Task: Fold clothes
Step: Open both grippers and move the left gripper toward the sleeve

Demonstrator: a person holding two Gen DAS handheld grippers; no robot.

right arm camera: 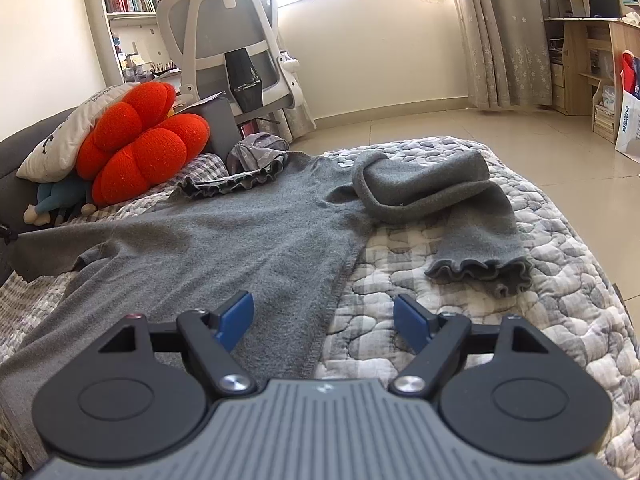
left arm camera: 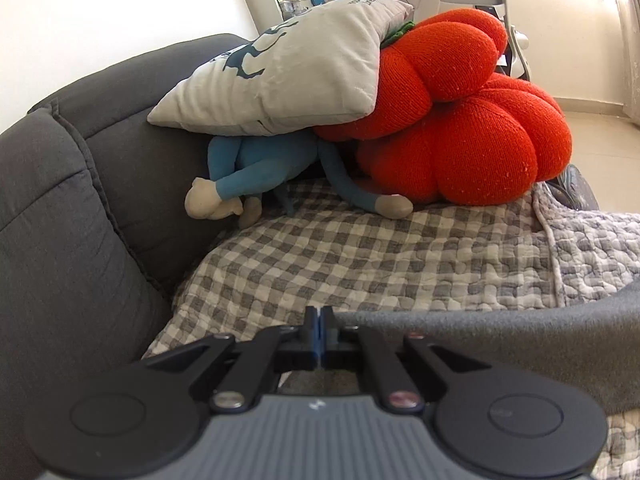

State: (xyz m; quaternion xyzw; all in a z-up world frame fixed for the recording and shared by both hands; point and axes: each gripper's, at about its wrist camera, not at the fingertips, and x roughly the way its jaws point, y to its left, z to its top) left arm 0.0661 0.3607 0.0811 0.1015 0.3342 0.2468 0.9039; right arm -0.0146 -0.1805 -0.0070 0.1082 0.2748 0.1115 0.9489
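A grey knit sweater lies spread on the quilted bed cover. Its right sleeve is folded across, with a ruffled cuff toward me. My right gripper is open, just above the sweater's right side edge, holding nothing. My left gripper is shut on a lifted part of the sweater, which stretches off to the right in the left wrist view. In the right wrist view that lifted corner is pulled taut at the far left.
Two orange pumpkin cushions, a pale printed pillow and a blue plush toy are piled at the head against the dark grey sofa back. A white office chair, a crumpled grey garment and tiled floor lie beyond.
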